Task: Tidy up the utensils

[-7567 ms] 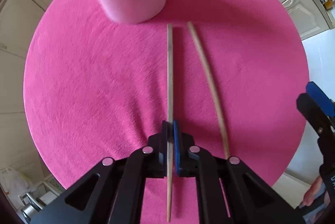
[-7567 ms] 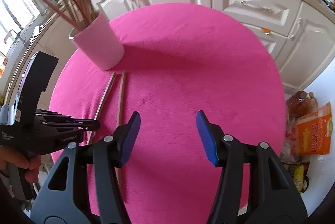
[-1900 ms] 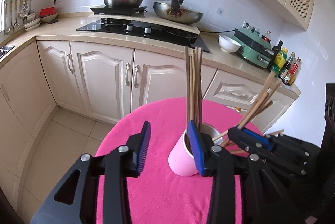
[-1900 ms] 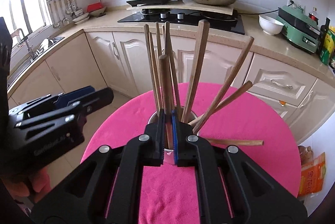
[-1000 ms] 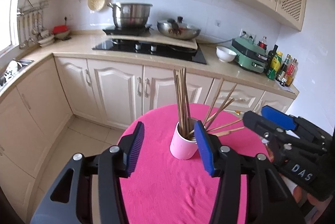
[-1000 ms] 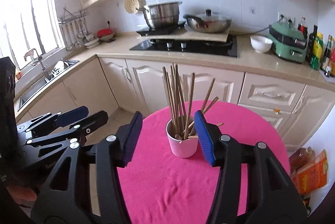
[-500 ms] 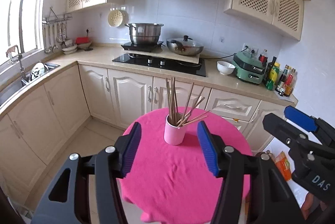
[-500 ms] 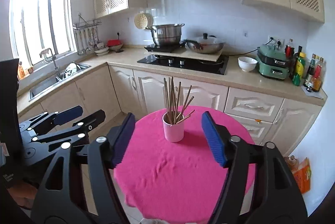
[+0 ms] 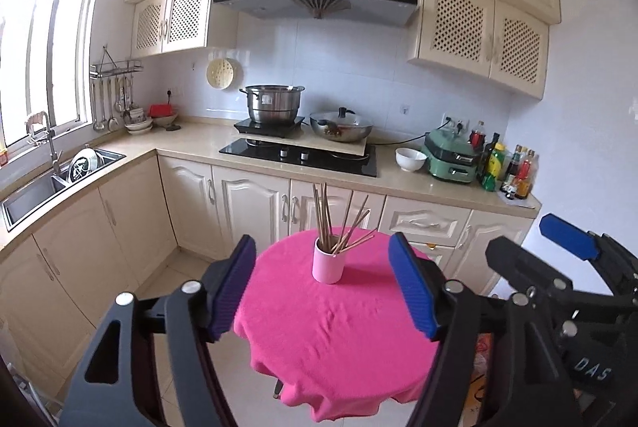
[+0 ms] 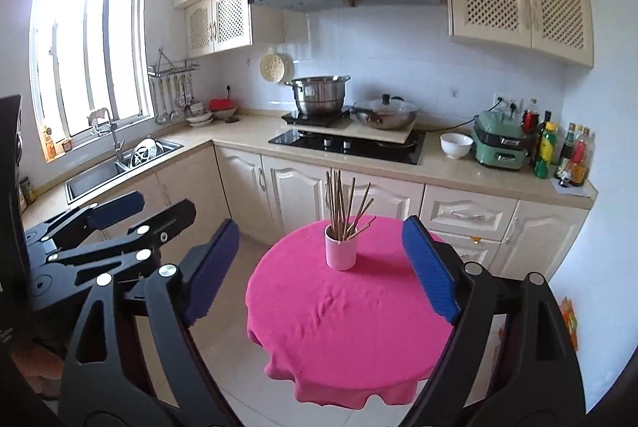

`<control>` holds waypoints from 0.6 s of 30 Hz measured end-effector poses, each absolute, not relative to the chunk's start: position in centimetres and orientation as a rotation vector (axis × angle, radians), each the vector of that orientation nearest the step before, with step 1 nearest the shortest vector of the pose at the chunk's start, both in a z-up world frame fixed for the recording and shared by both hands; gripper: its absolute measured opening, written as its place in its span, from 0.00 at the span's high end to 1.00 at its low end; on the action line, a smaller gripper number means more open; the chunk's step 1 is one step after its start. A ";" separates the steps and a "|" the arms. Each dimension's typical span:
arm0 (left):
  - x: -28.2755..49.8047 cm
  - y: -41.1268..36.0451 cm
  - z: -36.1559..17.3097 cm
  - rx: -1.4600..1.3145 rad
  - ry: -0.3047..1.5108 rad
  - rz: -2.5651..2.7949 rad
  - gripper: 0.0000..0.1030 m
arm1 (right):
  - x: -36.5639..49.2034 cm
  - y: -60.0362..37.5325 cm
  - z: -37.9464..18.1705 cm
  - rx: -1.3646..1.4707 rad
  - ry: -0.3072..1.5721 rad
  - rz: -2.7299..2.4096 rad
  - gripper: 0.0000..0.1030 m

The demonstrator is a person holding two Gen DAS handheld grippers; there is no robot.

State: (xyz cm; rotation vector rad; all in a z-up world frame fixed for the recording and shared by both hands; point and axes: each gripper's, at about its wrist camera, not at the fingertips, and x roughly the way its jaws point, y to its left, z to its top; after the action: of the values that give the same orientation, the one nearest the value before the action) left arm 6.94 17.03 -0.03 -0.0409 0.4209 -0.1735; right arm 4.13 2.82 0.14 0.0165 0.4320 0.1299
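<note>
Chopsticks (image 9: 339, 217) are all standing in the pink cup (image 9: 327, 264), fanning out toward the right. Cup is sitting upright on the far half of the round bench (image 9: 339, 331), which is wearing a pink cloth; nothing else is lying on the cloth.

You're holding the left gripper (image 9: 325, 289) well apart from the cup, near side of the bench. Its jaws are opening, already wide, nothing between the pads, only the bench and cup showing through the gap.

You're holding the right gripper (image 10: 319, 269) the same way: jaws opening, wide, nothing between them. Cup (image 10: 340, 251) and chopsticks (image 10: 345, 205) are framing between its blue pads, but far off, not touched.

Each gripper is showing in the other's view: right one at the right edge of the left wrist view, left one at the left edge of the right wrist view, side by side.

Background: hob (image 9: 299, 156) with steel pot (image 9: 273, 104) and lidded pan (image 9: 341, 126) on the far counter, sink (image 10: 119, 164) at left.
</note>
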 end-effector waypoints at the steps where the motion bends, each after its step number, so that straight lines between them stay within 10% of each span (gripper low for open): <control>1: 6.2 17.7 0.3 -0.039 0.418 -0.179 0.31 | 3.6 3.3 0.5 0.015 0.426 0.121 0.18; 18: -2.1 26.1 4.3 -0.005 0.341 -0.255 0.26 | -5.8 11.7 4.0 -0.007 0.351 0.022 0.13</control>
State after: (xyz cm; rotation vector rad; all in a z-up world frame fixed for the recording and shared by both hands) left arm -2.13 26.13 4.30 -0.0049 0.3405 -0.2546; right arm -5.79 11.72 4.00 -0.0073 0.3506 0.0218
